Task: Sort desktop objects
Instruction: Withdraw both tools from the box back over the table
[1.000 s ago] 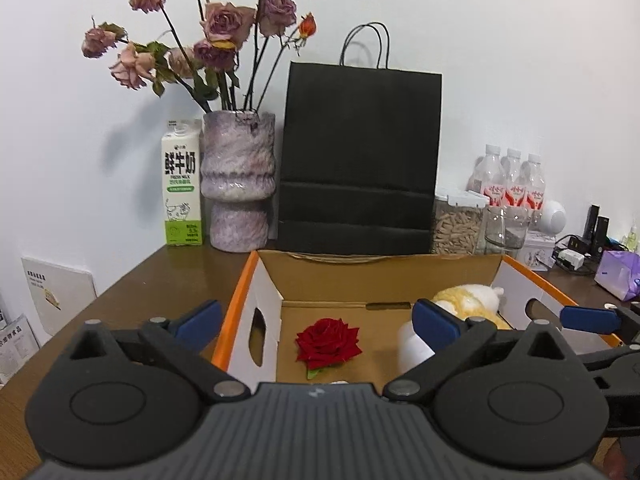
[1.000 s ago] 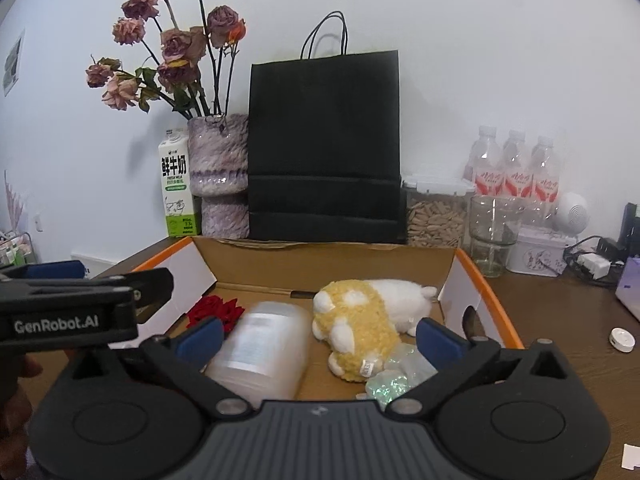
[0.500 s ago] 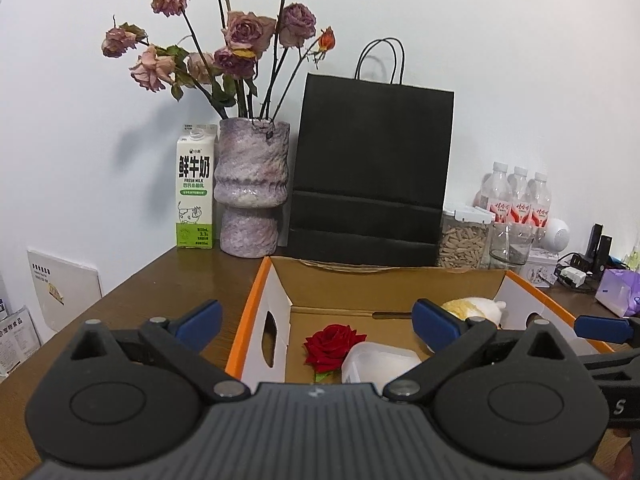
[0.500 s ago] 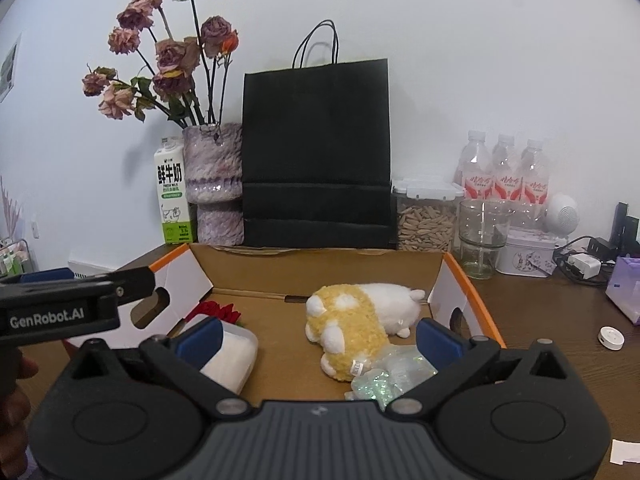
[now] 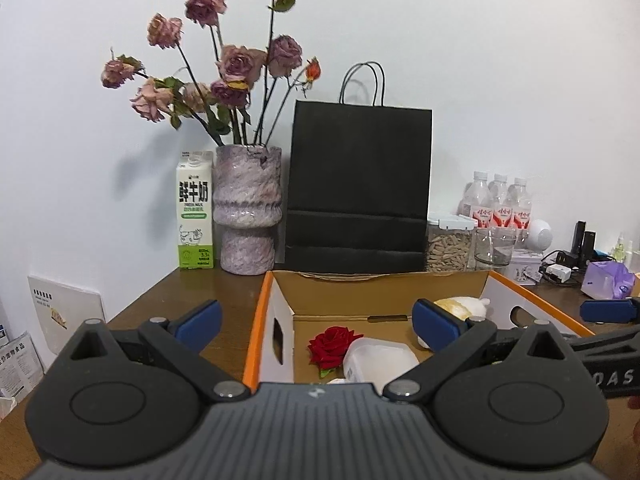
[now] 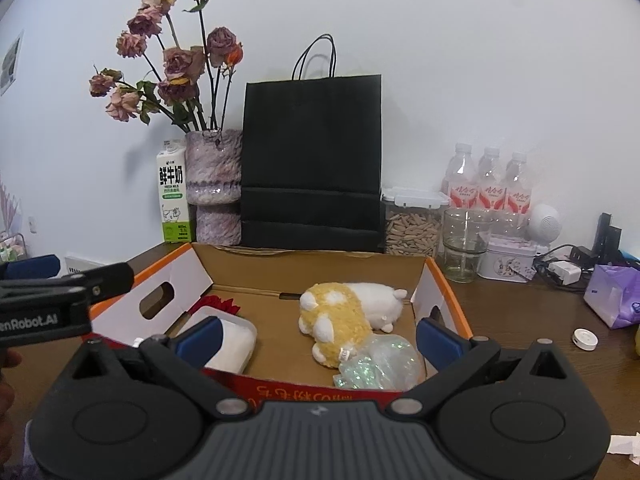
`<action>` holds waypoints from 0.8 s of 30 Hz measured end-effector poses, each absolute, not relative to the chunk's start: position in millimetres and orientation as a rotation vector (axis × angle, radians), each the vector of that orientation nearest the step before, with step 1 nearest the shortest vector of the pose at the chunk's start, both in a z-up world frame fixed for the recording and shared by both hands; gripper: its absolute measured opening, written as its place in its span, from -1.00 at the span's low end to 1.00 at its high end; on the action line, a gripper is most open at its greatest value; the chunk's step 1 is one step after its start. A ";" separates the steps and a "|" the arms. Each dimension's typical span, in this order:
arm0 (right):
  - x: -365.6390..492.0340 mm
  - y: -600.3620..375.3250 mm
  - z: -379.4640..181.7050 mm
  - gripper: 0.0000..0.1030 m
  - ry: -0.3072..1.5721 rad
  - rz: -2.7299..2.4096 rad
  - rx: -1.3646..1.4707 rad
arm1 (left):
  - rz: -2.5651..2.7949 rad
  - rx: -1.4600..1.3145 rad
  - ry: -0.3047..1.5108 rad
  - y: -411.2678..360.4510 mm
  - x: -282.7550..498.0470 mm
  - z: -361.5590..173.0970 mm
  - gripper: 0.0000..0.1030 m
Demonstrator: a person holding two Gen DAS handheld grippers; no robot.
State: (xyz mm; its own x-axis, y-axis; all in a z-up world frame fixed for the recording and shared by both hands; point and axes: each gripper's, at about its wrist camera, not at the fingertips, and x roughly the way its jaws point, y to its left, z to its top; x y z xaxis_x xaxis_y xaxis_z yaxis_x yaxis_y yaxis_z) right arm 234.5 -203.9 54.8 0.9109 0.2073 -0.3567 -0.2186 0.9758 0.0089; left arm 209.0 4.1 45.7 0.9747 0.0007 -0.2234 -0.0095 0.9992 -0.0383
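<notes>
An open cardboard box with orange edges (image 5: pixel 256 320) (image 6: pixel 448 292) sits on the brown desk. Inside lie a red rose (image 5: pixel 332 344), a white plastic container (image 5: pixel 380 364) (image 6: pixel 236 344), a yellow and white plush toy (image 6: pixel 340 320) and a crumpled clear wrapper (image 6: pixel 380 364). My left gripper (image 5: pixel 316 322) is open and empty, at the box's near left side. My right gripper (image 6: pixel 316 336) is open and empty, at the box's front wall. The rose is mostly hidden in the right wrist view.
Behind the box stand a milk carton (image 5: pixel 195 212), a purple vase with dried roses (image 5: pixel 246 216), a black paper bag (image 5: pixel 360 188), a seed jar (image 6: pixel 414 224), a glass (image 6: pixel 464 244) and water bottles (image 6: pixel 490 184). A purple tissue pack (image 6: pixel 616 296) and white cap (image 6: pixel 585 339) lie right.
Both grippers have drawn back and up from the box. The white container, near the right gripper a second ago, now lies in the box by the rose.
</notes>
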 end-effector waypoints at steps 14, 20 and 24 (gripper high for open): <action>201.5 -228.5 45.0 1.00 0.435 0.258 -0.012 | 0.087 -0.080 0.278 27.1 177.1 29.4 1.00; 192.4 -239.8 42.9 1.00 0.455 0.267 -0.011 | 0.099 -0.101 0.374 31.9 163.3 26.0 1.00; 185.3 -242.2 39.2 1.00 0.479 0.281 -0.029 | 0.087 -0.096 0.452 32.0 153.6 19.7 1.00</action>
